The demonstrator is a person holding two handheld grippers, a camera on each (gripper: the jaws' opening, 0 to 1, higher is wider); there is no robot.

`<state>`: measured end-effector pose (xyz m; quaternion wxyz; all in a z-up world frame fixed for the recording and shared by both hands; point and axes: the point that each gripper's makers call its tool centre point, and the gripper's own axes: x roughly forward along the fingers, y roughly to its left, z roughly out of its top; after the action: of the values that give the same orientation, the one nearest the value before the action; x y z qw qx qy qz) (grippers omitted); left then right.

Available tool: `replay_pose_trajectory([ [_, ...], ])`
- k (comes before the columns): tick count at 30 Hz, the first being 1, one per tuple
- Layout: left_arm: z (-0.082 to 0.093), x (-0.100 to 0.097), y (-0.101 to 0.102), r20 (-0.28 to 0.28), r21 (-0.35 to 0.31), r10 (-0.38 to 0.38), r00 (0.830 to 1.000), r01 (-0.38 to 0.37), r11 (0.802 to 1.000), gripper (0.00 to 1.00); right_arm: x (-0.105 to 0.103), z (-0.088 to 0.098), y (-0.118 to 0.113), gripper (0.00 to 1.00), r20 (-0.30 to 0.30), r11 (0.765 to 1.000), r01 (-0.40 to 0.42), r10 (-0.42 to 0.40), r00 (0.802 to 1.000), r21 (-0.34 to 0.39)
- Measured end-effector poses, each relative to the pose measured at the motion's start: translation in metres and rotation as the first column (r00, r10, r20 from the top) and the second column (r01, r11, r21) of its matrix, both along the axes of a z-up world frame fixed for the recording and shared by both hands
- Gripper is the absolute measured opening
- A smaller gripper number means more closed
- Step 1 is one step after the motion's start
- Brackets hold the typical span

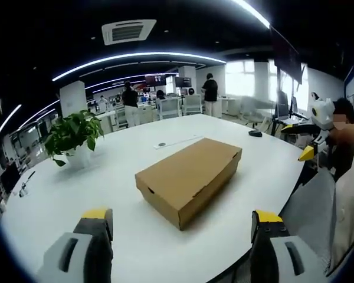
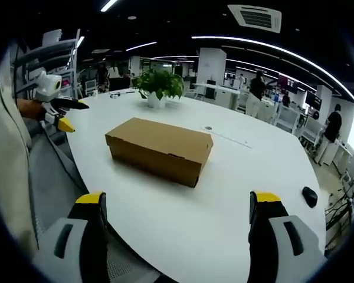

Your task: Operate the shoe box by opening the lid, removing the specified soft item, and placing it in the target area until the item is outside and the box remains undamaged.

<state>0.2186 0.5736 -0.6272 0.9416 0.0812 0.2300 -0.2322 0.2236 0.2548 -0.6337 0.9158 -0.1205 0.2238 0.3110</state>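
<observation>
Closed shoe box (image 1: pixel 190 179) mid-table, bare white table (image 1: pixel 94 188) all round, potted plant (image 1: pixel 74 137) well apart

Shoe box (image 1: pixel 190 178) lid shut, contents hidden.

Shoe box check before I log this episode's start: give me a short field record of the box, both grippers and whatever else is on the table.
box: brown cardboard shoe box, lid closed, lying flat
surface: white round table
left gripper: open, apart from box
right gripper: open, apart from box
plant: green potted plant in white pot, beyond the box in the right gripper view
other item: small black object near the table edge
soft item: hidden
</observation>
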Motion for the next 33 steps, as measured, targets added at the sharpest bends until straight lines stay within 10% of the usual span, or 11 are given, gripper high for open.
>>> replay_pose_trajectory([
  [33, -0.0039, 0.0059, -0.0044, -0.007, -0.003, 0.011, 1.000, -0.011, 1.000, 1.00, 0.0035, 0.0006, 0.0071, 0.96, -0.006, 0.999, -0.045, 0.045, 0.999, 0.009],
])
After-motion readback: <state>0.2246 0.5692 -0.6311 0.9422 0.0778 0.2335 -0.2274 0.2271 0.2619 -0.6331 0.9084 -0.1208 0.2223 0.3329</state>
